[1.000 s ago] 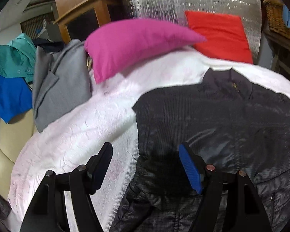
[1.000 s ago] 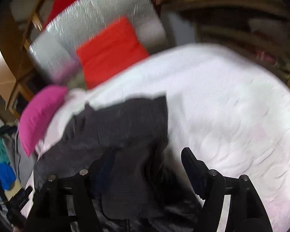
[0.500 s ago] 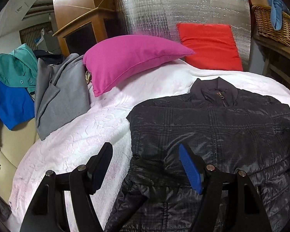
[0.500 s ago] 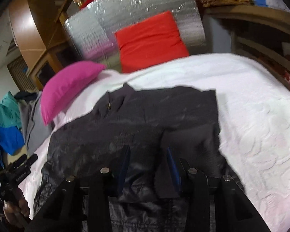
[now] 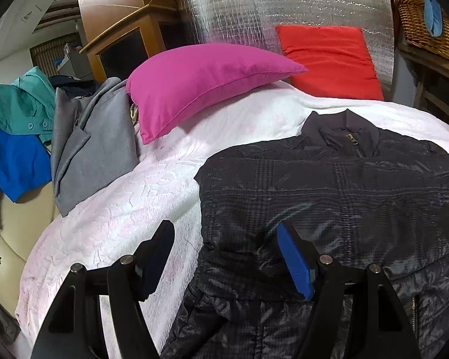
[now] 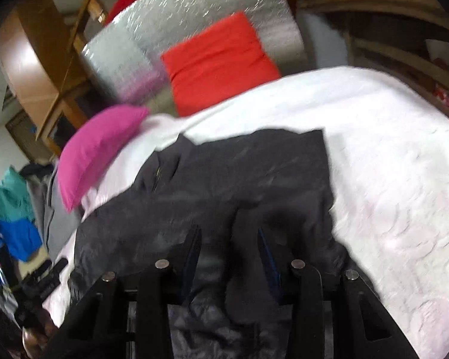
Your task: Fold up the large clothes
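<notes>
Slippery black jacket (image 5: 329, 197) lies on the bed (image 5: 128, 209); right hand-held gripper (image 6: 229, 257) has just pinched a sleeve fold that might slide free, left hand-held gripper (image 5: 224, 260) gapes empty.

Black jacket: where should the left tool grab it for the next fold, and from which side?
Judging by its pose, take the black jacket at its left side edge near the hem, coming from the bare bedspread. That edge lies exposed between the open left tool fingers.

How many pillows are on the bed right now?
2: a pink pillow lying at the head of the bed, and a red pillow leaning against the silver panel beside it. None seem hidden.
</notes>
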The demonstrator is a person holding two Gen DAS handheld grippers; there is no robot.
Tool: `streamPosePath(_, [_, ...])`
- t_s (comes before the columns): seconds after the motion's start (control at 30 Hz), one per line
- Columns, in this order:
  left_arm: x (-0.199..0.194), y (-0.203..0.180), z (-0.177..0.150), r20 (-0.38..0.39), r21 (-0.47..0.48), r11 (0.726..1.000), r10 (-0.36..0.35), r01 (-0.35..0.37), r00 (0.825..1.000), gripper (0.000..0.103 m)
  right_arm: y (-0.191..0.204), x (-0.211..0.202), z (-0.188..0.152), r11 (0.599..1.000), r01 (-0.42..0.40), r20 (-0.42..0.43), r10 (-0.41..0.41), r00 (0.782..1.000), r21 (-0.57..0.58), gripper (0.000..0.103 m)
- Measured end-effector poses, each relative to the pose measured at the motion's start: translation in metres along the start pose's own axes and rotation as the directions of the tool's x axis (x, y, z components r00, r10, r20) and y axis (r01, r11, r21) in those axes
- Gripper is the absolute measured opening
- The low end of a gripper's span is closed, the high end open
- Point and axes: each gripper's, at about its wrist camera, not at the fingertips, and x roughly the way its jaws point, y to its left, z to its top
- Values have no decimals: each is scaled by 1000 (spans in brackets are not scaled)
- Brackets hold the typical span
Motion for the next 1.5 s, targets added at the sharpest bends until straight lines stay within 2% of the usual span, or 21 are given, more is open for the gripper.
streamPosePath(0.07, [5,-1,1,-8,0,1000,2,-2,1000,72,-8,7,3,1000,-2,-31,3,1000,28,43])
streamPosePath(0.13, [9,-2,1,-16,2,1000,8,-8,1000,72,-14,27,0,999,22,-118,-17,993,37,43])
streamPosePath(0.17, [11,-2,1,-20,4,1000,10,-10,1000,72,-10,36,0,999,29,-131,-25,991,26,43])
streamPosePath(0.23, [13,-2,0,-26,4,1000,13,-12,1000,72,-2,37,1,999,41,-119,-42,992,-10,45])
streamPosePath(0.33, [13,-2,0,-25,1,1000,14,-14,1000,72,0,24,3,1000,-6,-84,7,996,16,46])
streamPosePath(0.47, [14,-2,0,-31,-1,1000,9,-9,999,72,-6,7,10,999,-2,11,1,1000,43,63])
streamPosePath(0.53, [18,-1,-1,-47,-2,1000,12,-12,999,72,-15,13,11,997,10,-18,-9,1000,83,63])
streamPosePath(0.63, [31,2,-3,-102,-14,1000,2,-3,995,72,-23,23,10,994,22,-68,-15,998,111,56])
streamPosePath(0.7, [44,8,-5,-166,-41,999,-19,12,986,72,-30,12,14,990,-5,-28,9,1000,140,55])
streamPosePath(0.8, [47,24,-2,-173,-109,992,-74,56,982,72,-46,-9,23,980,-6,70,-8,997,198,61])
streamPosePath(0.83, [46,30,0,-165,-128,990,-88,67,982,72,-57,-10,26,975,-5,61,-9,998,222,67])
streamPosePath(0.9, [49,40,2,-168,-157,985,-102,75,980,79,-75,-2,26,958,-27,19,22,1000,287,69])
streamPosePath(0.97, [60,46,-1,-211,-177,982,-109,72,971,81,-89,13,24,939,-40,-36,56,998,341,69])
streamPosePath(1.07, [73,54,-8,-243,-235,967,-158,100,957,81,-87,34,20,945,-29,-118,71,990,326,69])
streamPosePath(1.13, [74,54,-10,-241,-240,965,-164,105,957,81,-80,43,16,956,-35,-162,86,983,292,70])
streamPosePath(1.17, [73,52,-10,-233,-227,969,-154,100,960,81,-74,46,14,965,-16,-171,63,983,264,70])
streamPosePath(1.2, [72,49,-10,-222,-213,972,-143,95,964,80,-67,45,12,976,7,-162,29,986,219,68])
streamPosePath(1.27, [68,41,-10,-201,-164,983,-111,78,973,76,-57,42,11,988,27,-146,-4,989,152,41])
streamPosePath(1.33, [67,34,-9,-190,-125,990,-81,58,978,76,-47,33,13,994,46,-106,-36,994,100,34])
streamPosePath(1.43, [65,28,-8,-177,-77,997,-45,32,983,76,-31,15,16,997,70,-26,-69,997,25,33])
streamPosePath(1.5, [67,28,-9,-179,-73,997,-43,30,983,76,-32,23,13,994,107,-60,-107,992,3,33])
